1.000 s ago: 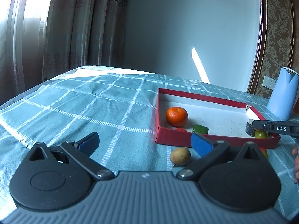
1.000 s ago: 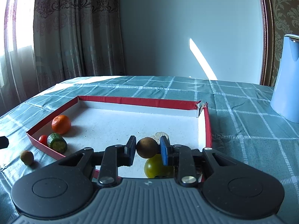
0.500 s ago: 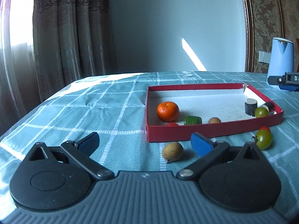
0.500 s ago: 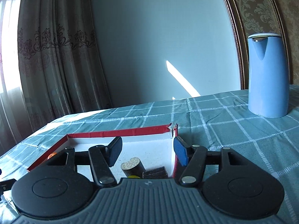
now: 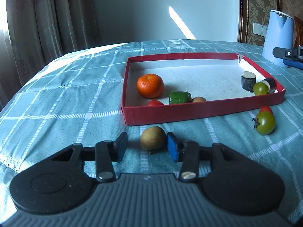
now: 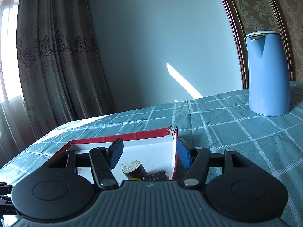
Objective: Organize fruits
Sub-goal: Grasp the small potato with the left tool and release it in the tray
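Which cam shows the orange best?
Left wrist: the orange sits whole and unblocked in the red tray's near-left corner. The right wrist view shows none of it; its own gripper body blocks that corner.

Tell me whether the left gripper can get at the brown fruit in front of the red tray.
Probably yes: the left gripper already straddles the brown fruit, its jaws closing, nothing between them but the fruit. The red tray stands clear behind it.
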A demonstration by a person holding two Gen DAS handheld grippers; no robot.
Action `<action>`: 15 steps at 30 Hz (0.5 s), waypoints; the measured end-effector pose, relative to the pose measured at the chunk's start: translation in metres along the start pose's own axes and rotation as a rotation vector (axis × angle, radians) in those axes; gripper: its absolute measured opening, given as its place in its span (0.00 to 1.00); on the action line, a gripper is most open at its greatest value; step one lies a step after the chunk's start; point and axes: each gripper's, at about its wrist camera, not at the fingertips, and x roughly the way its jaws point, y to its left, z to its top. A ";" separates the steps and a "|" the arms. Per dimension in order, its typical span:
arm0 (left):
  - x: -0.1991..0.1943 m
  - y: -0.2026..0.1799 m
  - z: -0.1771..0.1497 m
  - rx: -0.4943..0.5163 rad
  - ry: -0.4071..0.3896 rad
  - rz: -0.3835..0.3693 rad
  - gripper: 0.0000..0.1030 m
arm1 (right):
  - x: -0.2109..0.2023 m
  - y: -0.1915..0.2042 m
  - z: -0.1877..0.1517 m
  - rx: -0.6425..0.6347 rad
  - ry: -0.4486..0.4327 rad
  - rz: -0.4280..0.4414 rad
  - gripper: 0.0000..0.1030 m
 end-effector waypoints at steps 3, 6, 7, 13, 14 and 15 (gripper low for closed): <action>-0.001 -0.003 -0.002 0.012 -0.009 0.004 0.26 | 0.000 0.002 -0.001 -0.005 0.003 0.001 0.59; -0.005 -0.003 -0.002 0.001 -0.024 0.007 0.26 | -0.001 0.004 -0.001 -0.018 -0.004 0.001 0.59; -0.006 -0.002 -0.002 -0.005 -0.031 0.008 0.26 | -0.002 0.004 -0.001 -0.020 -0.008 0.000 0.59; -0.017 -0.003 -0.001 -0.014 -0.082 0.033 0.26 | -0.001 0.004 -0.001 -0.017 -0.005 0.000 0.59; -0.018 -0.004 -0.001 -0.014 -0.087 0.034 0.26 | -0.001 0.004 -0.001 -0.018 -0.005 0.000 0.59; -0.020 -0.005 0.000 -0.015 -0.095 0.035 0.26 | -0.001 0.004 -0.002 -0.020 -0.005 -0.001 0.59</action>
